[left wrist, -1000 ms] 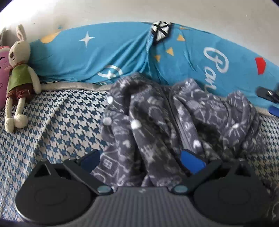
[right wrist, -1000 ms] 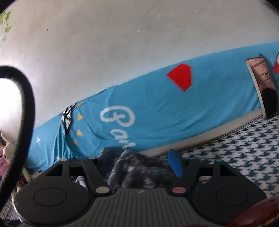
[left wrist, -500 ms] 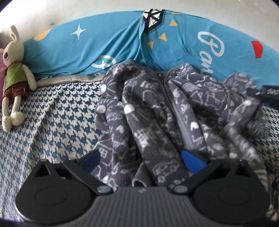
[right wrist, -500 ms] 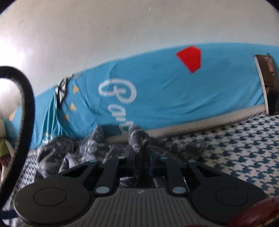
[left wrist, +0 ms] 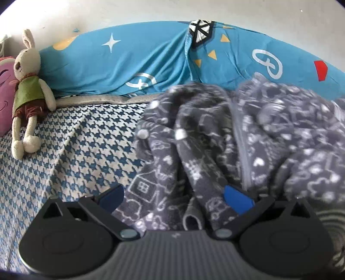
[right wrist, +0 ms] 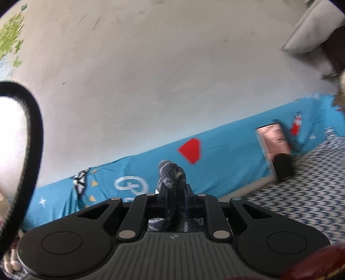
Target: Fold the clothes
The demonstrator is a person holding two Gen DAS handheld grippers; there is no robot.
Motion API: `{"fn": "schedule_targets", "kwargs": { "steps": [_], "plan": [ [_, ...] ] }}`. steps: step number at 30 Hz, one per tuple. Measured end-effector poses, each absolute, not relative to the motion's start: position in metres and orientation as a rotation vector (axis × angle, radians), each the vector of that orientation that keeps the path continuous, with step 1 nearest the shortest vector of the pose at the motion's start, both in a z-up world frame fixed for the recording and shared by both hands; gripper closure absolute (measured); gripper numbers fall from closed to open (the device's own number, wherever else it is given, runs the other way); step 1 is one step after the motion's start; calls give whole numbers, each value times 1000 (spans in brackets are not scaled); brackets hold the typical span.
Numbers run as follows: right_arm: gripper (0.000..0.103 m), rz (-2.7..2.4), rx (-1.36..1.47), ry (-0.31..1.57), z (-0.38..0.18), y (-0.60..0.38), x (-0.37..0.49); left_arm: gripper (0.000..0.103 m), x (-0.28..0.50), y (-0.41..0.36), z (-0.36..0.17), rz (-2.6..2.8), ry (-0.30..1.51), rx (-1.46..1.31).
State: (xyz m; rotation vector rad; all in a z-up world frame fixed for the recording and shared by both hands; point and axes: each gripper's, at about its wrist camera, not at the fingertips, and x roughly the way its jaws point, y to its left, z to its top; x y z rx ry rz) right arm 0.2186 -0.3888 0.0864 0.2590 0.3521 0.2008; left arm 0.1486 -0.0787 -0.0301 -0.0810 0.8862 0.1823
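Your left gripper [left wrist: 174, 197] hangs low over the near edge of the grey patterned fleece garment [left wrist: 226, 146], its two blue-tipped fingers [left wrist: 237, 199] spread wide with the cloth bunched loosely between them; nothing is pinched there. The garment lies crumpled on the blue-and-white houndstooth bedsheet [left wrist: 71, 155], right of centre in the left wrist view, its far folds reaching up against the long blue printed cover [left wrist: 133, 62] that runs along the wall [left wrist: 151, 10]. A zip line runs down the middle of the heap, and a ribbed cuff opening shows just in front of the gripper body. The right part of the garment is blurred.

Far left on the sheet, well apart from the garment, a plush rabbit [left wrist: 28, 90] in a green vest leans against the blue cover, with a pink cushion [left wrist: 5, 94] just beside it at the frame edge.

Your right gripper [right wrist: 175, 193] has its jaws drawn together on a fold of the same fleece, and a tuft of it sticks up above the fingertips. That camera is tilted and looks mostly at the pale wall, with the blue cover and its red patch beyond. Farther right a brown-pink rectangular object [right wrist: 273, 148] leans against the cover. A black cable [right wrist: 32, 133] loops through the left of the view.
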Motion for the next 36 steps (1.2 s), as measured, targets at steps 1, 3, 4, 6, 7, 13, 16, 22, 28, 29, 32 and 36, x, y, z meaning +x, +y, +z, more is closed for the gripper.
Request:
{"fn": "schedule_targets", "kwargs": {
  "steps": [1,3,4,6,7,13,16,22,28,29,32,36],
  "plan": [
    [87,174,263,361,86,-395,213,0,148,-75,-29,191,882,-86],
    [86,114,277,420,81,-408,208,0,146,-64,-25,214,869,-102],
    [86,76,286,452,78,-416,207,0,145,-57,-23,227,861,-112],
    [81,14,313,504,73,-431,203,0,143,-43,-19,251,848,-122],
    [81,-6,332,521,72,-439,200,0,141,-37,-18,262,845,-123],
    [80,0,279,482,79,-458,186,0,119,-23,-14,277,873,-143],
    [80,31,246,495,77,-456,187,0,111,-18,-15,265,889,-148],
    [68,72,222,529,66,-457,203,0,100,-23,-18,230,902,-141],
    [60,104,250,572,50,-465,235,0,99,-29,-22,223,911,-121],
    [58,112,263,581,48,-468,240,0,100,-29,-24,220,915,-126],
    [55,121,274,605,39,-471,254,0,100,-29,-26,211,922,-137],
    [55,130,312,643,24,-478,278,0,101,-31,-30,213,932,-131]
  ]
}}
